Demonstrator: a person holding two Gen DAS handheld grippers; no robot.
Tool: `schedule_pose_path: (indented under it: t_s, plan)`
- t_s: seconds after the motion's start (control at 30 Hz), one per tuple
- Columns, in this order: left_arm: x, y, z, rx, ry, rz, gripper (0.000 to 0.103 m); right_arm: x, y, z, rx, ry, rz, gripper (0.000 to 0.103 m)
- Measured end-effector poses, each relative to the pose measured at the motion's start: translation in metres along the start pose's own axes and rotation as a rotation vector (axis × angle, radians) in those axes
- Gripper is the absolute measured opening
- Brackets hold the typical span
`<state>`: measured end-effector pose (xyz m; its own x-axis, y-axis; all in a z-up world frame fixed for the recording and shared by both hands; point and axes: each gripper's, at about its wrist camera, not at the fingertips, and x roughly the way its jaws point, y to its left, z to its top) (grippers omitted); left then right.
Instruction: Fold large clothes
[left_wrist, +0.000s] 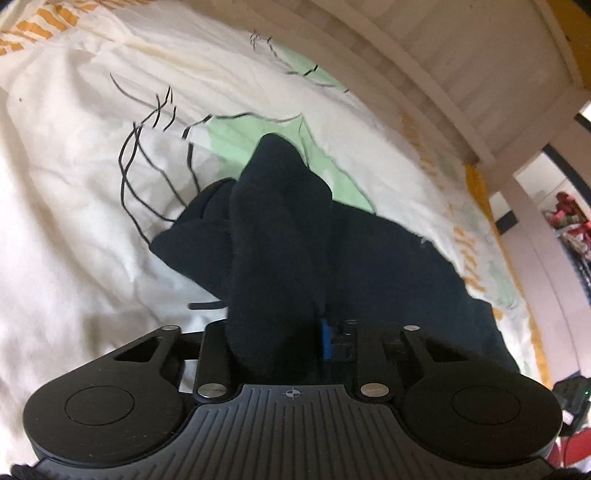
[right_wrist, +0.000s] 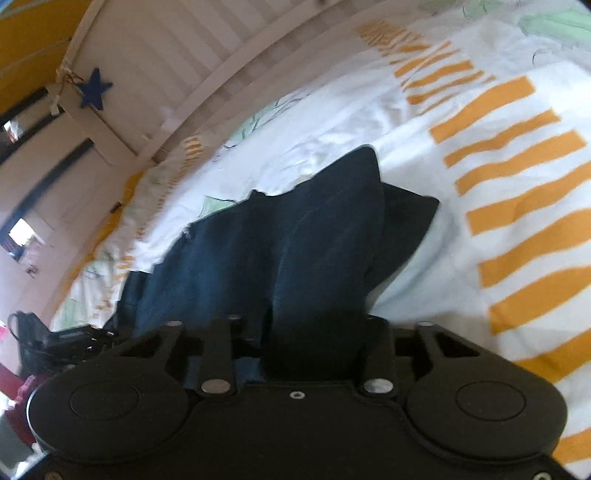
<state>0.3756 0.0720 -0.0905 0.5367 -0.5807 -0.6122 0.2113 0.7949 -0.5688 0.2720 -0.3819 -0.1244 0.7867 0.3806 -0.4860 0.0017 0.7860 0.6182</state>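
On bed, dark garment (left_wrist: 369, 266) spread over white duvet (left_wrist: 74, 221). Left gripper (left_wrist: 273, 332) narrow, pinching bunched dark fabric that rises in folds ahead. Right gripper (right_wrist: 306, 343) narrow too, clamped on garment's other edge, near orange stripes (right_wrist: 517, 184).

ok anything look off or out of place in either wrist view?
Nothing stands out. The dark garment lies bunched on the patterned bedding, a fold of it between the jaws of each gripper, left and right. No tear or spill visible.
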Motion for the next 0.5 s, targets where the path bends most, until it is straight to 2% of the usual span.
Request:
schedule_pose_path:
  t_s: [0.1, 0.2, 0.33, 0.5]
  plan:
    - [-0.014, -0.009, -0.001, -0.023, -0.026, -0.021, 0.023, -0.005, 0.010, 0.003, -0.024, 0.001, -0.037, 0.032]
    - [-0.030, -0.015, -0.002, -0.077, -0.050, -0.065, 0.022, -0.017, 0.022, 0.007, -0.005, -0.018, -0.032, 0.030]
    - [-0.056, -0.033, -0.012, -0.056, -0.060, -0.108, 0.022, -0.042, 0.039, 0.009, 0.008, -0.035, 0.006, 0.026]
    - [-0.086, -0.047, -0.042, -0.046, -0.030, -0.152, 0.022, -0.077, 0.063, -0.003, -0.028, -0.011, -0.003, 0.026]
